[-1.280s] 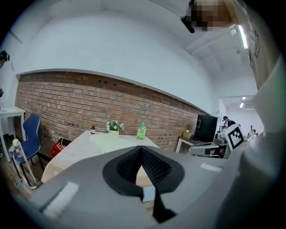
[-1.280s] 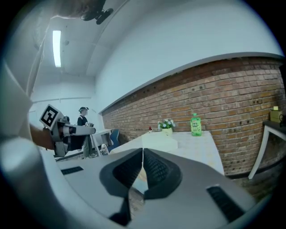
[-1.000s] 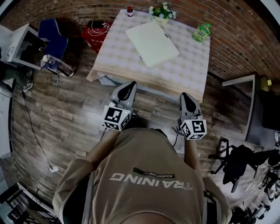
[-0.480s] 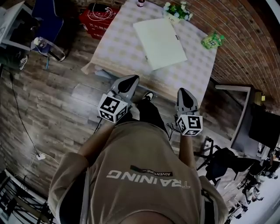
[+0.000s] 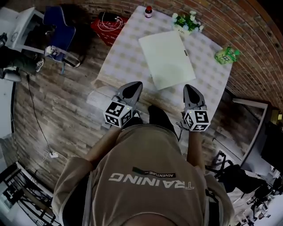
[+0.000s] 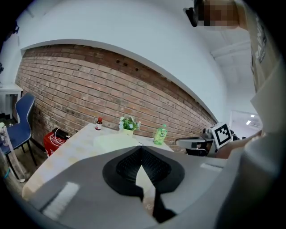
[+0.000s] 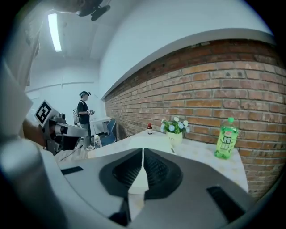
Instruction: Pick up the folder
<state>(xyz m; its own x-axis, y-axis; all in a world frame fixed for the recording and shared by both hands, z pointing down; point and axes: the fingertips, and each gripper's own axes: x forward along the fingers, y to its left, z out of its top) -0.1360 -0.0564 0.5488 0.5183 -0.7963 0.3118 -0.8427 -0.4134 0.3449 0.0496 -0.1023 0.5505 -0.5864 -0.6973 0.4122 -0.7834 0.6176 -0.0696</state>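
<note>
Straight ahead of you, the flat, cream-white rectangular folder (image 5: 167, 59) lies skewed on the pale checked table (image 5: 126, 55), one corner turned toward you and none of it over the table's edge. A small white pot of flowers (image 5: 185, 22) stands just beside its far corner. A small dark bottle with a red cap (image 5: 148, 12) sits at the far edge, and a green plastic bottle (image 5: 227, 55) stands well apart on the right.

Your left claw (image 5: 131, 87) and right claw (image 5: 189, 89) hang at the near edge of the table, one to each side of that near corner. Each gripper view shows the jaws pressed together with nothing between them.

The step in hand looks like the approach, so spread the jaws of your picking claw before you reach the folder. A thin thing lying flat gives a lower jaw little room, so don't stab down at its middle.

The safer way is probably this:
- Lay one closed claw lightly on the cover.
- Draw the near corner out past the table's edge.
- Bring the other claw in level and pinch that overhang deeply.

Pull toward yourself and away from the flowers. Lift slowly, because a one-corner grip may let the folder sag or swing open.
</note>
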